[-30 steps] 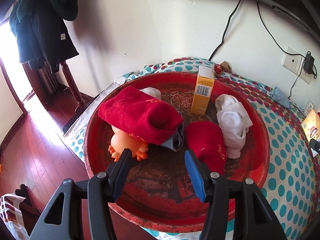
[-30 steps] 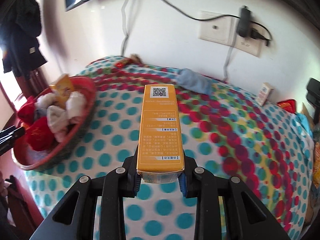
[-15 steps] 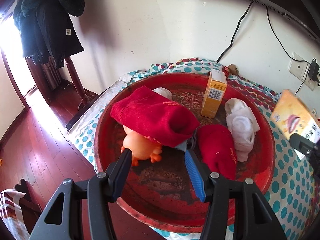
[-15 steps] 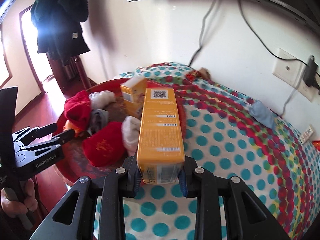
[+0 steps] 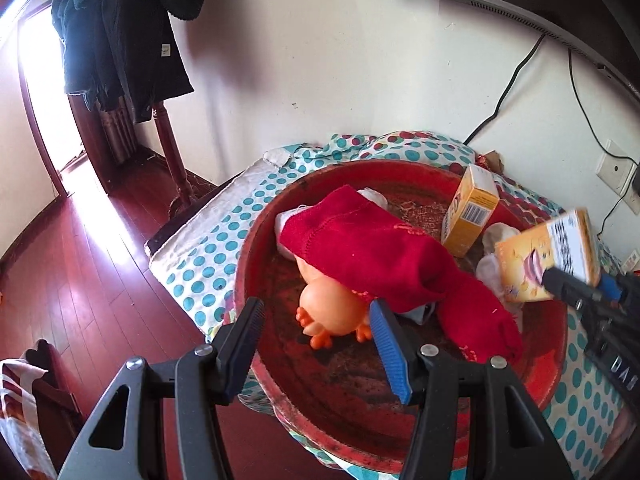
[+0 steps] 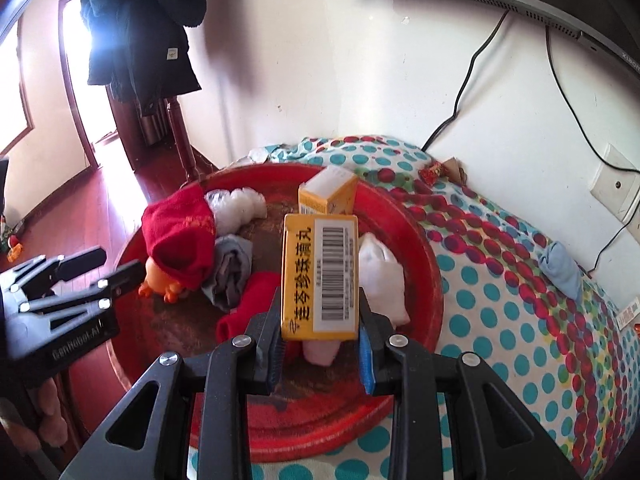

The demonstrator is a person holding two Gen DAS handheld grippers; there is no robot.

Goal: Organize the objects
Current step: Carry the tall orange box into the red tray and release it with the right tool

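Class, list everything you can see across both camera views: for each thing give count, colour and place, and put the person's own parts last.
Round red basin: one, on the dotted cloth.
Polka-dot cloth: one, teal and red dots, covering the surface.
Yellow cardboard boxes: two; one standing in the basin, one held.
Red socks: two; one over the toy, one beside it.
Orange rubber toy: one, in the basin.
White sock bundles: two, in the basin.
Grey cloth: one, in the basin.
Blue cloth: one, on the dotted cloth.
Dark coats: hanging, left.
Left gripper: open, empty.
Right gripper: shut on box.
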